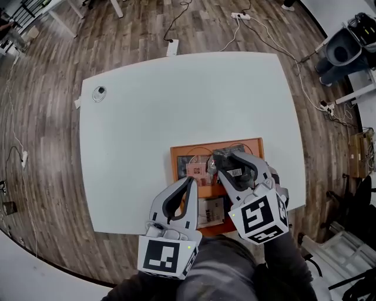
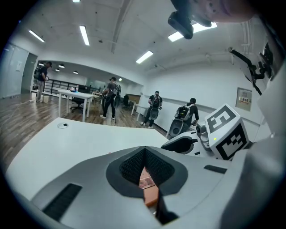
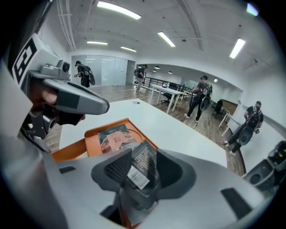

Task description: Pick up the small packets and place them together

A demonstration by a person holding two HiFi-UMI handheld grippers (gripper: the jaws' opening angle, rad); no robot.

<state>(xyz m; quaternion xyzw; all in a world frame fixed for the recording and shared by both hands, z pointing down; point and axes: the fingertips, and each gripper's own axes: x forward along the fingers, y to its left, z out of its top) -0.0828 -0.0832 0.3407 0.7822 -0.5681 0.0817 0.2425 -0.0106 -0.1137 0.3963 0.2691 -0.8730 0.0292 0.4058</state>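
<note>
Right gripper (image 3: 142, 157) half-open; dark packet (image 3: 144, 170) between

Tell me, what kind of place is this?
Probably an open-plan office or lab. It is a wide room with a white worktable, ceiling strip lights, people wearing backpacks, and cables trailing across the wood floor.

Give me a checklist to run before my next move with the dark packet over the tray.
1. Is the dark packet between the jaws of the right hand-held gripper: ok.
2. Pads pressing it: not ok, the jaws stand apart.
3. It hangs above the orange tray: ok.
4. A pink-labelled packet lies in the tray as the target: ok.
5. The left hand-held gripper is shut, nothing held: ok.
6. Its lower edge rests on the tray floor: cannot tell.
</note>
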